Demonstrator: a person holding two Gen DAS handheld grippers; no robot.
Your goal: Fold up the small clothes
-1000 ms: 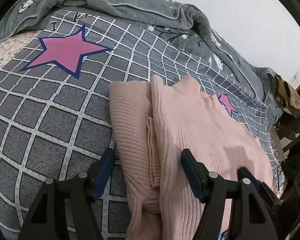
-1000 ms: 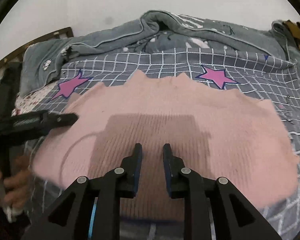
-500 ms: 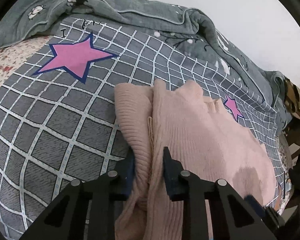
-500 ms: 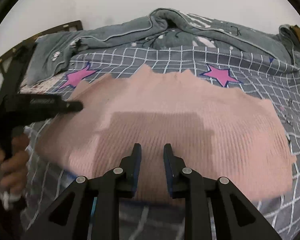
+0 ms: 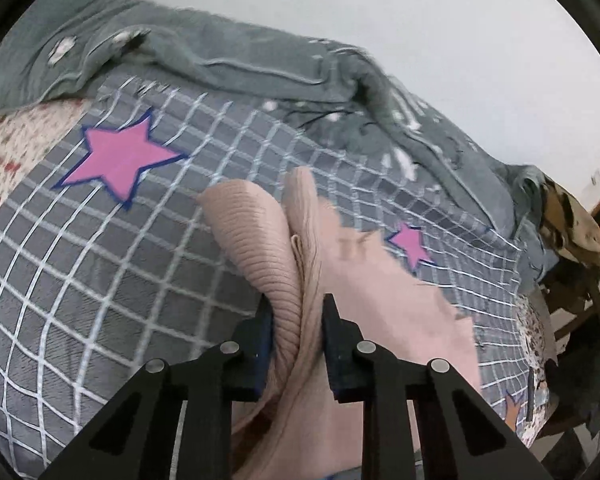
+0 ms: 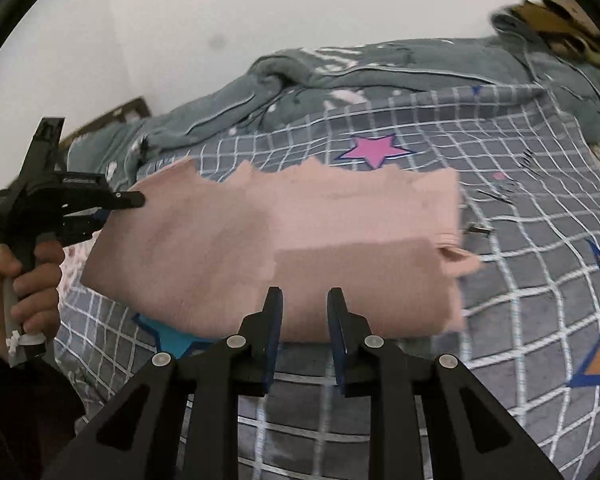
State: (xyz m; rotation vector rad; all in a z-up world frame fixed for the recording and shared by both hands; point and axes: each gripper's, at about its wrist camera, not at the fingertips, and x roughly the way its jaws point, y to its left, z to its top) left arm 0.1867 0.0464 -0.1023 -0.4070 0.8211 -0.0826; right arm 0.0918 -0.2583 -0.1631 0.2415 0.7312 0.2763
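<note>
Pink ribbed knit sweater (image 6: 284,240) on grey grid-pattern bedsheet (image 6: 520,280), below pink star. My left tool (image 5: 296,320) pinching bunched sweater edge. My right tool (image 6: 304,312) narrow, seemingly gripping near hem, blur obscures. Knit soft, floppy, light; hold corners.

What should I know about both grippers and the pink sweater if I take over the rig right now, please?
Left gripper: shut on the pink sweater, pinching a bunched ribbed edge at its left side.
Right gripper: shut on the sweater's near edge, which is raised off the checked bedspread.
Sweater: spread sideways across the bedspread between the two grippers; the grey blanket is bunched behind it.
Done: both edges gripped and raised.
Left: carry the held edge over, probably away from you, lay it flat, release, then finish the remaining folds.
</note>
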